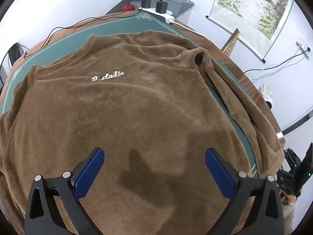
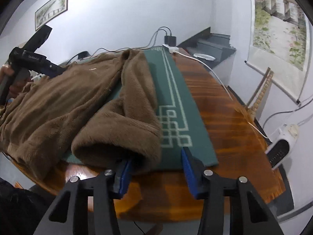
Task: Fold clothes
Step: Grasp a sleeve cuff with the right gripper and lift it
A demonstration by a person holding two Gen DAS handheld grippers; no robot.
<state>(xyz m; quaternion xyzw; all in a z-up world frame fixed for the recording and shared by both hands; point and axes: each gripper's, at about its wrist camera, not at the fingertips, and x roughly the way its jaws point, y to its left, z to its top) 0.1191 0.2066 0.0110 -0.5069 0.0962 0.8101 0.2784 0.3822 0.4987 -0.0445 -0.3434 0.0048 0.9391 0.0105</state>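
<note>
The left wrist view is filled by a brown fleece sweater, thick and plushy, laid flat and spread on a green mat bordered with pale lines and a knot pattern at its corners. White embroidered script is seen on the sweater's chest. The mat is carried by a rounded desk of glossy reddish wood. The left gripper is held released above the sweater's lower body, with nothing between its blue pads. Beyond the sweater, at the desk's far edge, a white power strip with black chargers is seen. In the right wrist view, the sweater's sleeve is draped toward the mat's near edge, its cuff open and rounded. The right gripper is seen at that cuff, jaws apart; the left pad lies against the cuff's hem, yet a grasp cannot be told. To the right of the sweater, bare mat and bare wood are left open.
</note>
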